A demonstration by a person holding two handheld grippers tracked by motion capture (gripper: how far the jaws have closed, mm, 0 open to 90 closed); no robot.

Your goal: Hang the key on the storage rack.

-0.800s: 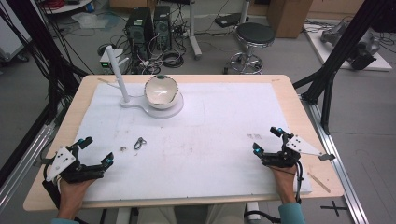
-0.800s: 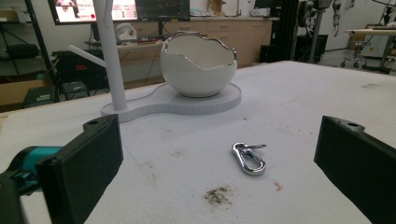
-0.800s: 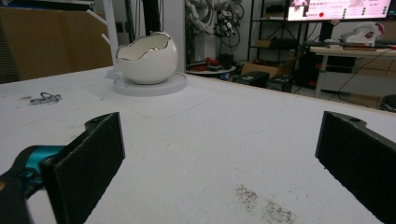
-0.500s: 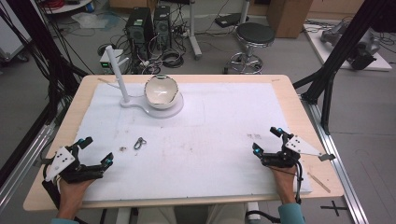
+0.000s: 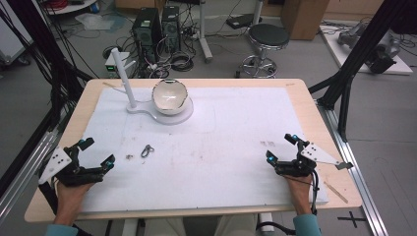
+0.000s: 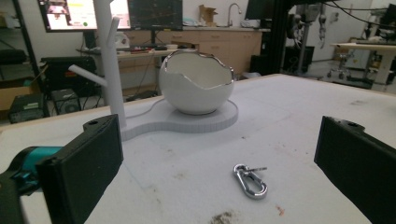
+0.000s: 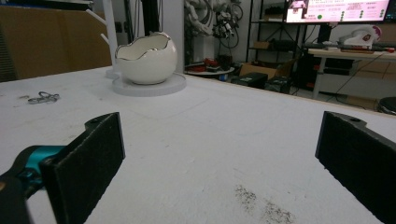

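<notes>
We see the silver snap hook (image 5: pixel 146 150) lying flat on the white mat (image 5: pixel 236 128), its long axis running toward the egg-shaped bowl (image 5: pixel 169 96), just ahead of our empty, wide-open left gripper (image 5: pixel 94 153), far from the equally open, empty right gripper (image 5: pixel 281 147).

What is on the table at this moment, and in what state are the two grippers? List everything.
Table: one, wooden rim, white mat over its top.
Stand: one, white, flat base with an upright branched post, far left of the mat.
Bowl: one, white, jagged eggshell-like rim with a silvery edge, on the stand's round end.
Snap hook: one, silver metal, lying flat on the mat ahead of the left gripper.
Small metal bit: one, beside the snap hook; too small to identify.
Left gripper: one, black, near left corner, jaws open, empty.
Right gripper: one, black, near right edge, jaws open, empty.
</notes>
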